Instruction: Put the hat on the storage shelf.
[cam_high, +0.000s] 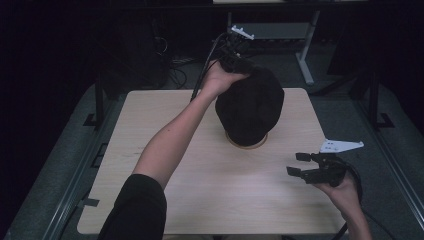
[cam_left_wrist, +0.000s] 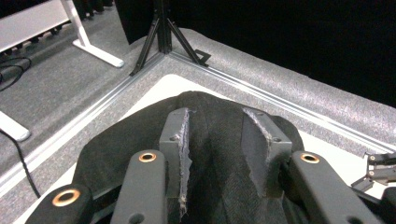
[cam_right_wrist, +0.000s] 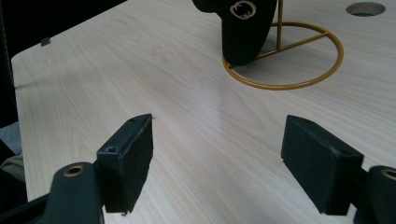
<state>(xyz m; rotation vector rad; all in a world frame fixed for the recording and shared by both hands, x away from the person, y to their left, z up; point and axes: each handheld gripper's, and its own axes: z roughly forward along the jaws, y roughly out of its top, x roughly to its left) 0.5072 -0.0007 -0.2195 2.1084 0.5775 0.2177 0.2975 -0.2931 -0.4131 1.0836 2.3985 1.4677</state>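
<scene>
A black hat (cam_high: 250, 106) was seen on a gold wire stand (cam_high: 246, 142), a little beyond the middle of the tabletop (cam_high: 200, 190) and toward its far edge. The hat covered the upper part of the stand, so that only the ring base was visible below its brim in the high view.

The left gripper (cam_high: 236, 62) was held at the far side of the hat, near the far edge of the tabletop, with the arm stretched across from the near left corner. In the left gripper view, the jaws were closed partway onto the hat (cam_left_wrist: 215, 140), and a raised fold of its dark cloth was pinched between the two pads (cam_left_wrist: 173, 135).

The right gripper (cam_high: 300, 164) was held near the right edge of the tabletop, toward the near right corner and well apart from the hat. Its jaws were spread wide with nothing between them. In the right gripper view, bare wood (cam_right_wrist: 140, 70) was seen between the pads (cam_right_wrist: 128, 161), and the stand's ring (cam_right_wrist: 285, 53) lay farther off, with the lower edge of the hat (cam_right_wrist: 243, 32) hanging down to it. A round hole (cam_right_wrist: 365, 8) was seen in the tabletop beyond the ring.
</scene>
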